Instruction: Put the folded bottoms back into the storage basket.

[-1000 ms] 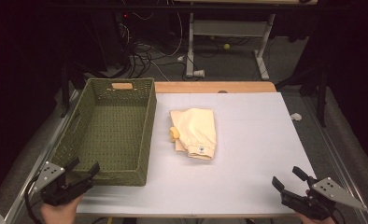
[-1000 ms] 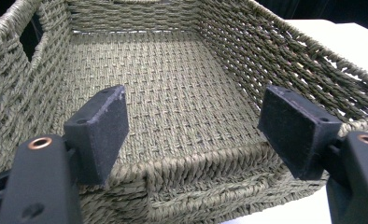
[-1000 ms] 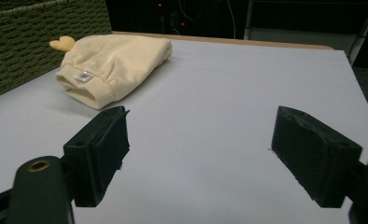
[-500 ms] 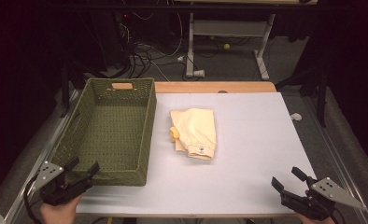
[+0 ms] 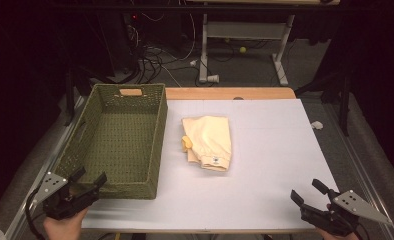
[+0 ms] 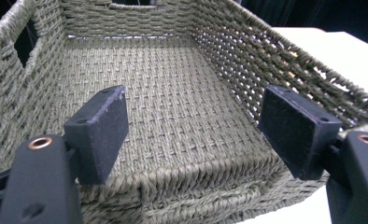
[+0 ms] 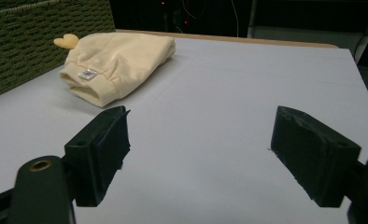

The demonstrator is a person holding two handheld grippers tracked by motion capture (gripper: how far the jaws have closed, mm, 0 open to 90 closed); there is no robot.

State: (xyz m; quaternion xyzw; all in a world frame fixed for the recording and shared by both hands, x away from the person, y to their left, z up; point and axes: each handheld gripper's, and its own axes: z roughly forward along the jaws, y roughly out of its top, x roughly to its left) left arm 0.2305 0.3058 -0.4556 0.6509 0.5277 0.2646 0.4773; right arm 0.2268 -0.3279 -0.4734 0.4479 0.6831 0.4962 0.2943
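Folded cream garment (image 5: 208, 142) flat on the table, just beside empty green woven basket (image 5: 116, 142).

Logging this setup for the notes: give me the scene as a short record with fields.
surface: white table
basket: green, woven, empty, on the table's left side
cloth: cream, folded, flat on the table right of the basket, apart from it
left claw: open, holding nothing, at the basket's near end
right claw: open, holding nothing, at the table's near right corner, far from the cloth
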